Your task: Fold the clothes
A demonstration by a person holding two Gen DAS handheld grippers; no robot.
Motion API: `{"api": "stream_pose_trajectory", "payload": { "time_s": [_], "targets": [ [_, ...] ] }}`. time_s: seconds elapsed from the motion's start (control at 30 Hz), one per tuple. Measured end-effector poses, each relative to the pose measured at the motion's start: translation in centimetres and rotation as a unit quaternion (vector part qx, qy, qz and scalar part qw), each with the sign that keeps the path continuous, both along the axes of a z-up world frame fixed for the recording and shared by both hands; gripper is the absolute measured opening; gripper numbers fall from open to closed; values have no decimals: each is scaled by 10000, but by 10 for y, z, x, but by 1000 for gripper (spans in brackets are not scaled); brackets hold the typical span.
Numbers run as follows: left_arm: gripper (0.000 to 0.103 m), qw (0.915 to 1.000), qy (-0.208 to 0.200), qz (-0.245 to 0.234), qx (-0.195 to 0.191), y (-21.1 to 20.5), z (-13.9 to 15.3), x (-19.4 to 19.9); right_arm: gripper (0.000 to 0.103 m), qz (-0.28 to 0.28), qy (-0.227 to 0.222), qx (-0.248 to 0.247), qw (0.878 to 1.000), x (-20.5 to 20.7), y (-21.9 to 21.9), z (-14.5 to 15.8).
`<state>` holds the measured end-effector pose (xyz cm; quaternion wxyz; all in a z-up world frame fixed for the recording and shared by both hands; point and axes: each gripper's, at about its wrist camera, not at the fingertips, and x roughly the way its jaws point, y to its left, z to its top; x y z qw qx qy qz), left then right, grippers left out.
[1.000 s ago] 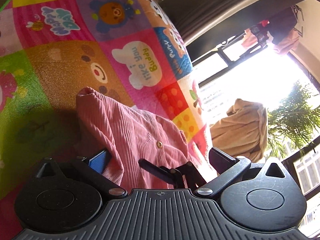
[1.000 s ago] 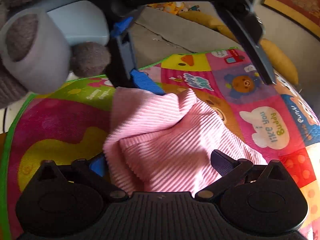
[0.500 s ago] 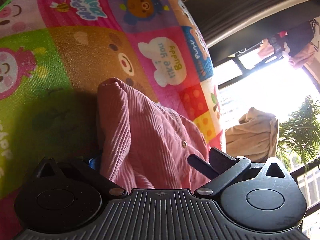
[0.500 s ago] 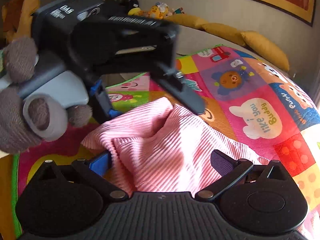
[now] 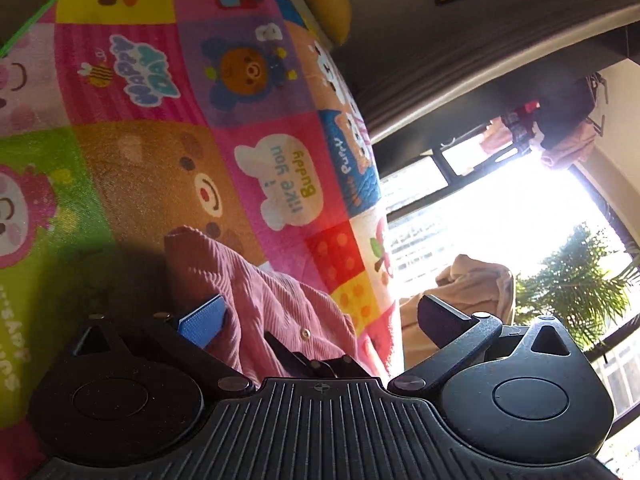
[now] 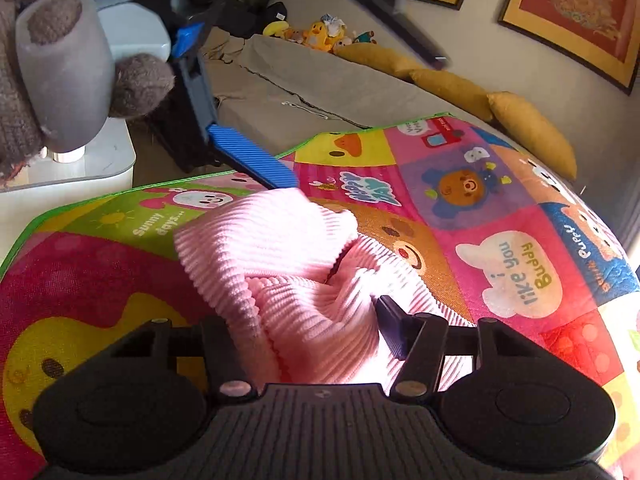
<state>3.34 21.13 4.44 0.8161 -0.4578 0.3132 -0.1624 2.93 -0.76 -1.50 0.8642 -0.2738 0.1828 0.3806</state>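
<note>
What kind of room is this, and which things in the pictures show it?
Probably a home living room, used as a child's play area. A cartoon play mat covers the floor, plush toys sit beside yellow cushions, and framed pictures hang on the wall.

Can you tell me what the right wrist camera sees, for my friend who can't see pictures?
The right gripper has just been closing its fingers around a bunched pink ribbed garment lying on a colourful cartoon play mat. The left gripper, held in a gloved hand, reaches in from above, a blue-padded finger touching the cloth.
</note>
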Motion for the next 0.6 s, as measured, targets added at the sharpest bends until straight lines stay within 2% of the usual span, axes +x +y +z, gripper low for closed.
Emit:
{"api": "stream_pose_trajectory", "payload": {
  "time_s": [0.07, 0.13, 0.23, 0.3, 0.37, 0.43, 0.53, 0.6],
  "targets": [
    [103, 9995, 228, 220, 16, 8, -11, 2, 46, 4, 10, 62, 10000, 2, -5, 1],
    [103, 9985, 501, 225, 54, 4, -23, 8, 43, 16, 25, 123, 9999, 0, -8, 3],
    [103, 9969, 775, -56, 73, -15, -36, 24, 39, 14, 27, 204, 9998, -4, -14, 5],
    [103, 9963, 799, -322, 58, -39, -33, 38, 35, -24, 26, 306, 9995, -6, -22, 9],
    [103, 9962, 552, -649, 191, -72, -12, 53, 33, -193, -75, 512, 9985, -8, -37, 18],
    [103, 9929, -44, -1086, 482, -107, 22, 55, 33, -524, -181, 854, 9948, -7, -63, 33],
    [103, 9767, -932, -1771, 779, -156, 70, 55, 33, -1189, -132, 1420, 9826, 1, -116, 54],
    [103, 9676, -1366, -1939, 868, -171, 89, 47, 33, -1722, 57, 1726, 9698, 10, -156, 62]
  ]
}}
